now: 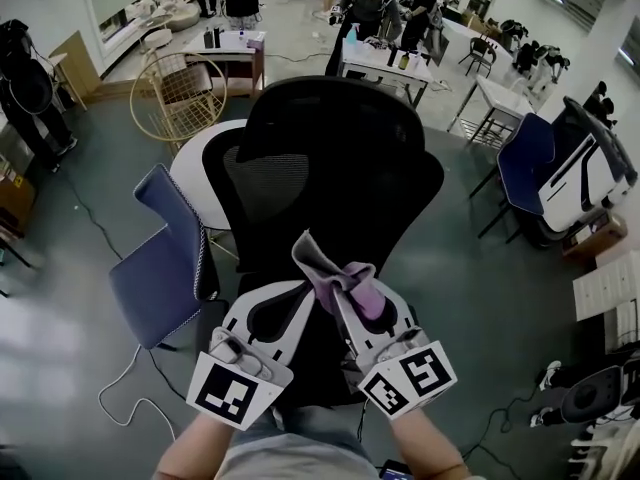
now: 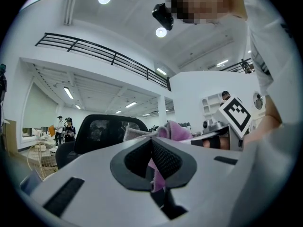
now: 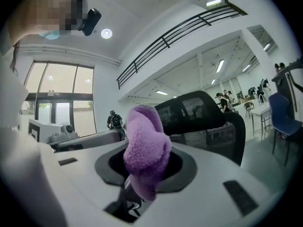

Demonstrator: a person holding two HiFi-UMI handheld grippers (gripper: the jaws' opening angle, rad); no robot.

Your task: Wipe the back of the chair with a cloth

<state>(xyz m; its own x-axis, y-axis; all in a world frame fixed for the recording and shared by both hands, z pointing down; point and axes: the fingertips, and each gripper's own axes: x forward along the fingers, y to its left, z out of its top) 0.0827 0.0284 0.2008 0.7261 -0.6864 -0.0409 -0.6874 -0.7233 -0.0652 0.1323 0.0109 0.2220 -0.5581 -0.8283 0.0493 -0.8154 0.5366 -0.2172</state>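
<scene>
The cloth (image 1: 338, 276) is held up between both grippers, just on the near side of the black office chair (image 1: 330, 158). No view shows whether it touches the chair. It is a soft, fleecy piece, purple on one face and paler grey where a corner folds up to a point.

In the left gripper view, the left gripper (image 1: 305, 293) has its jaws closed together on a thin edge of the cloth, and a purple strip hangs down between the dark, ribbed pads (image 2: 165, 161). The right gripper (image 1: 350, 293) is clamped on a thicker part. In the right gripper view, a bunched, woolly wad fills the gap between its jaws and bulges out above them.

The chair's back is a broad, rounded shell with a fine mesh panel in its upper part and a narrower, solid-looking lower part. Its headrest end points away from the person.

Each gripper is smooth white plastic and carries a cube with square black-and-white markers (image 1: 235, 388) at its base.

To the left stand a blue padded chair (image 1: 160, 268), a round white counter (image 1: 195, 168) and, farther off, a rounded wire-frame chair (image 1: 180, 93).
</scene>
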